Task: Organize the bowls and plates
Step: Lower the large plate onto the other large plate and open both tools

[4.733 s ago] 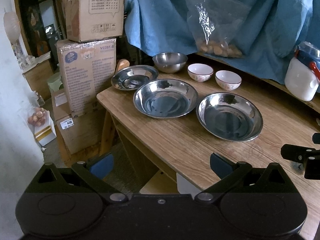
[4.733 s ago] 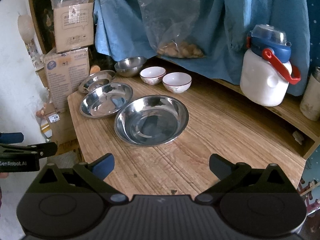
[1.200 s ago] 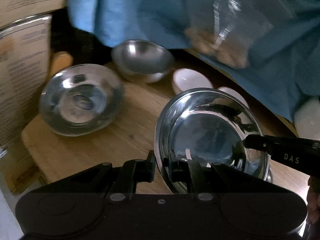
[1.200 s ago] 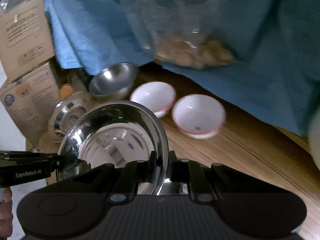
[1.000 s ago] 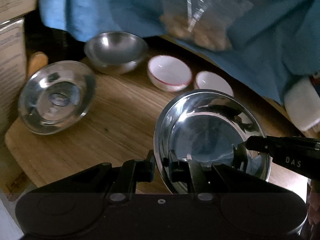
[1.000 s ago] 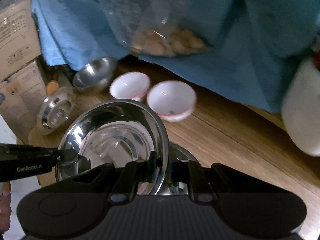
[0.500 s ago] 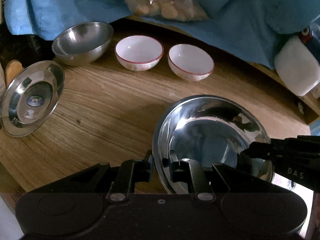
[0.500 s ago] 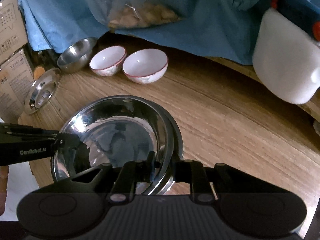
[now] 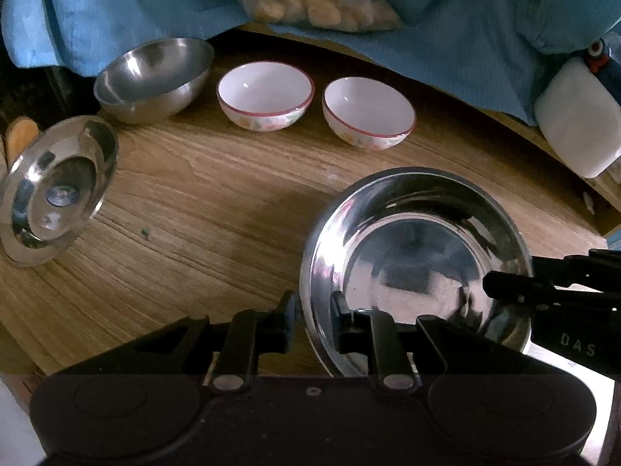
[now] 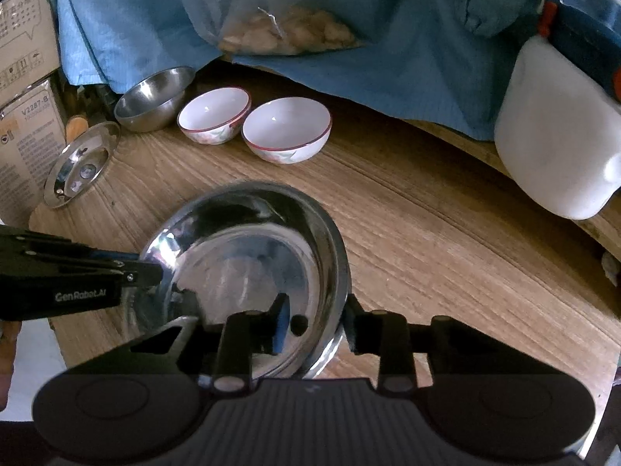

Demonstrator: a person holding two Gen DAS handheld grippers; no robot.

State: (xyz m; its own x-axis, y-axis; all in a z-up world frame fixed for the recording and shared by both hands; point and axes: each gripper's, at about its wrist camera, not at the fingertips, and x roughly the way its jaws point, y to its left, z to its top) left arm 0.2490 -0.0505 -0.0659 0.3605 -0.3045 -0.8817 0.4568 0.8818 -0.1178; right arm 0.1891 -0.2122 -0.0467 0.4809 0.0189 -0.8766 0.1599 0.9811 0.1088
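Observation:
A large steel plate (image 9: 415, 256) lies nested in a second large steel plate on the wooden table (image 9: 202, 209). My left gripper (image 9: 315, 322) straddles the stack's left rim, and its jaws are opening, with a thin gap at the outer pad. In the right wrist view the same stack (image 10: 248, 256) has its right rim between the fingers of my right gripper (image 10: 315, 322). Those jaws are opening too and stand clear of the metal. Each gripper shows in the other's view, the right gripper (image 9: 543, 291) and the left gripper (image 10: 77, 272).
A smaller steel plate (image 9: 54, 190) sits at the table's left edge. A steel bowl (image 9: 151, 77) and two white red-rimmed bowls (image 9: 266, 93) (image 9: 368, 110) line the back. A white jug (image 10: 555, 132) stands at the right under blue cloth (image 9: 465, 19). Cardboard boxes (image 10: 23, 77) are off the left.
The plate, held tilted between both grippers, came down onto the second large plate. Both pairs of jaws have parted from the rim, the right more than the left.

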